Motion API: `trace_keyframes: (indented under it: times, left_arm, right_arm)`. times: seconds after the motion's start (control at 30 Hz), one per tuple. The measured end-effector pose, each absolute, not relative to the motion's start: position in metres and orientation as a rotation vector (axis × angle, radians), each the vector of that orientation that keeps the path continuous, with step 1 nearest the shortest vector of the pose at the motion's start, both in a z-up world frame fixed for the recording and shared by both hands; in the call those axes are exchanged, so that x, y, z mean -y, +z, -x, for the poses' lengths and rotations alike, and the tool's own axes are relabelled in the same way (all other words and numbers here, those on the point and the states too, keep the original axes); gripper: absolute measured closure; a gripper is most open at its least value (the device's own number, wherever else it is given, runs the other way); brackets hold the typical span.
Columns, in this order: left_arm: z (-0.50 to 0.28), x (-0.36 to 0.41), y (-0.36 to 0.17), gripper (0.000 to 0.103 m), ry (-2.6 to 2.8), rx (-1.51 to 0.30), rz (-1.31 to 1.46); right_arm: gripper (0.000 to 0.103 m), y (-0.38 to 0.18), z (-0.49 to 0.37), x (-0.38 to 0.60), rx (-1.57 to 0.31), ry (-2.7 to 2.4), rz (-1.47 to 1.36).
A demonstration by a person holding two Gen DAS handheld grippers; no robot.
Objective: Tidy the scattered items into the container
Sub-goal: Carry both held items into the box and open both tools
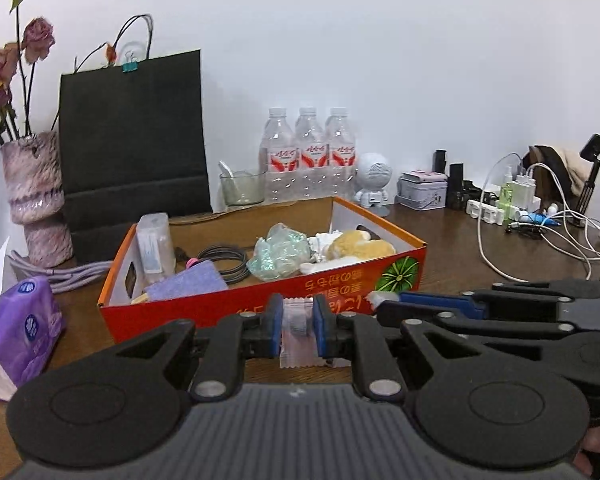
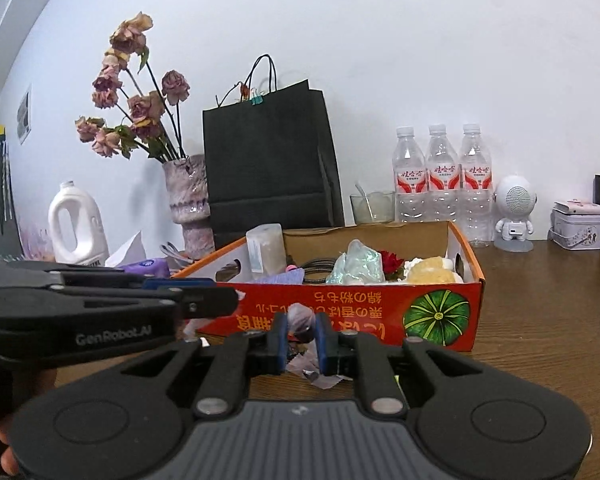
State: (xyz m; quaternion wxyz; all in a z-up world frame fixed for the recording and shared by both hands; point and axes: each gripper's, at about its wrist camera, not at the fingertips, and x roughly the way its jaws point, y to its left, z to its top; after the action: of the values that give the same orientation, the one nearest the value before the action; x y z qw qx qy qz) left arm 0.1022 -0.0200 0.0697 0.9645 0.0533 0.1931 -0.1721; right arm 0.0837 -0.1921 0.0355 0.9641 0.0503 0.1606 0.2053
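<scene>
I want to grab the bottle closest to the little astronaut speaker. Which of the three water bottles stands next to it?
The rightmost bottle of the row: it stands right beside the white astronaut speaker, while the other two stand farther left, toward the glass cup.

We see black paper bag (image 1: pixel 134 136) at 11 o'clock, vase (image 1: pixel 34 194) with dried roses (image 1: pixel 4 60) at 9. Three water bottles (image 1: pixel 311 152) at 12; cables (image 1: pixel 540 236) at 3 on worktop (image 1: pixel 452 256).

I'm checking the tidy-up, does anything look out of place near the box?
Yes: a tangle of white cables sprawls loose across the table right of the orange cardboard box, and the box's printing reads upside down.
</scene>
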Motion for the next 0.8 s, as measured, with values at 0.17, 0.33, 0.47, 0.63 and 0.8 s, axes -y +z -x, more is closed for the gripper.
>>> trace_keyframes:
  times: [0.17,0.33,0.47,0.63,0.8]
  left_arm:
    - [-0.102,0.007,0.072,0.087,-0.314,-0.401,-0.041]
    - [-0.072,0.001,0.086,0.086,-0.250,-0.304,-0.070]
    - [-0.063,-0.009,0.090,0.086,-0.232,-0.281,-0.051]
    - [-0.113,-0.027,0.104,0.086,-0.257,-0.336,-0.010]
    - [-0.194,-0.036,0.119,0.086,-0.278,-0.396,-0.040]
  right_arm:
    - [0.090,0.037,-0.079,0.197,-0.311,0.411,-0.114]
    - [0.090,0.048,-0.064,0.196,-0.243,0.408,-0.083]
    - [0.090,0.063,-0.049,0.198,-0.199,0.414,-0.053]
    - [0.090,0.088,-0.072,0.197,-0.275,0.406,-0.077]
    - [0.090,0.122,-0.126,0.204,-0.315,0.326,-0.095]
